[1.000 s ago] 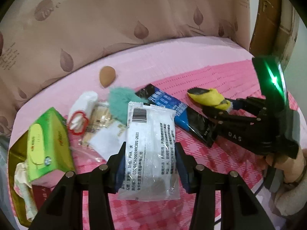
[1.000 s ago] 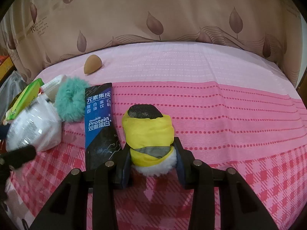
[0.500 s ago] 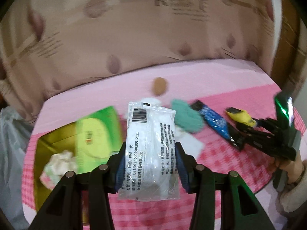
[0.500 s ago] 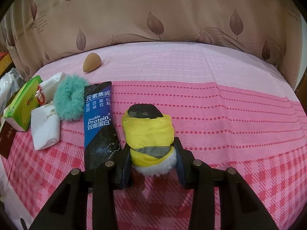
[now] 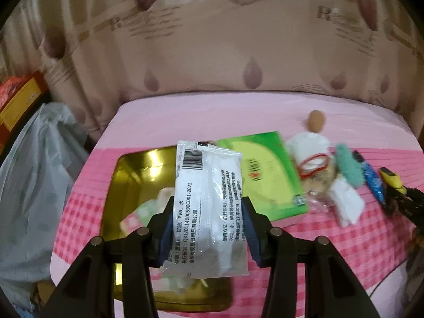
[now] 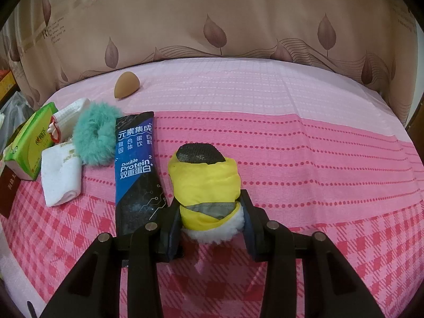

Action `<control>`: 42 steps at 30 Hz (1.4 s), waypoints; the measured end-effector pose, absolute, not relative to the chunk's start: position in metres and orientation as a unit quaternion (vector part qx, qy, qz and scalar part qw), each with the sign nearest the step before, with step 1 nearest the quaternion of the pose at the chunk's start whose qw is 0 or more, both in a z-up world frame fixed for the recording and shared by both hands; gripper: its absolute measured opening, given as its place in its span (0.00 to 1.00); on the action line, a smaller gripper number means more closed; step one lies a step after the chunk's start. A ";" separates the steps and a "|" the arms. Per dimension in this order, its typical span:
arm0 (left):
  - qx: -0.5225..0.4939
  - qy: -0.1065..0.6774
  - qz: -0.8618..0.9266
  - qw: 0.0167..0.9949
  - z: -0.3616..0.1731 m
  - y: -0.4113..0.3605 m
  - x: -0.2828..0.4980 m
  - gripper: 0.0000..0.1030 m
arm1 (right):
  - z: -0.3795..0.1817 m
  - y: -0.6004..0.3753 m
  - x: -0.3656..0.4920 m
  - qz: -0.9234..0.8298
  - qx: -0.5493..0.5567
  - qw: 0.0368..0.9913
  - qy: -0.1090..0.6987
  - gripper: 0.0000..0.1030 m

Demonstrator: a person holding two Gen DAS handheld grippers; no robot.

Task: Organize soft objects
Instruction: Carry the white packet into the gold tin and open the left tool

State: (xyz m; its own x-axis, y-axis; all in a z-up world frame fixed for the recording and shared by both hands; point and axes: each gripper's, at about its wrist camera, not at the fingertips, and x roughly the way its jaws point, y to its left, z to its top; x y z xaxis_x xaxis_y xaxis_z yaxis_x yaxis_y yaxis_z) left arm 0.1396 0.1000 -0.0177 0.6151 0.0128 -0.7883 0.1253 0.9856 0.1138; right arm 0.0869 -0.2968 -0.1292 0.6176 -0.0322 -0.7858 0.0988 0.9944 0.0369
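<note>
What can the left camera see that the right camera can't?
Only the left wrist view shows the gold tray, the grey plastic bag beside the table, and the white packet clamped in the left gripper.

Only the right wrist view shows the right gripper squeezing the yellow shoe up close.

Both show the green tissue box, the teal scrunchie, the blue packet, the brown sponge and the white towel on the pink cloth.
</note>
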 end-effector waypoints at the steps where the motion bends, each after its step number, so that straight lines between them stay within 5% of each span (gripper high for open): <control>1: 0.077 0.440 -0.027 0.894 -0.020 0.106 0.141 0.45 | -0.129 -0.297 0.087 -0.037 0.038 0.898 0.436 0.36; 42: -0.004 0.486 -0.003 0.874 -0.079 0.187 0.150 0.50 | -0.129 -0.291 0.087 -0.052 0.009 0.897 0.440 0.36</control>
State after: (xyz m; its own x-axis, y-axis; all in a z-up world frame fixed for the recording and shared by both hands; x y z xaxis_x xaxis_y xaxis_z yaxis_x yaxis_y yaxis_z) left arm 0.1501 0.1873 -0.0794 0.5279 -0.0085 -0.8492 0.0007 1.0000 -0.0096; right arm 0.0874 -0.2910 -0.1294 0.6078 -0.0857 -0.7894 0.1012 0.9944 -0.0300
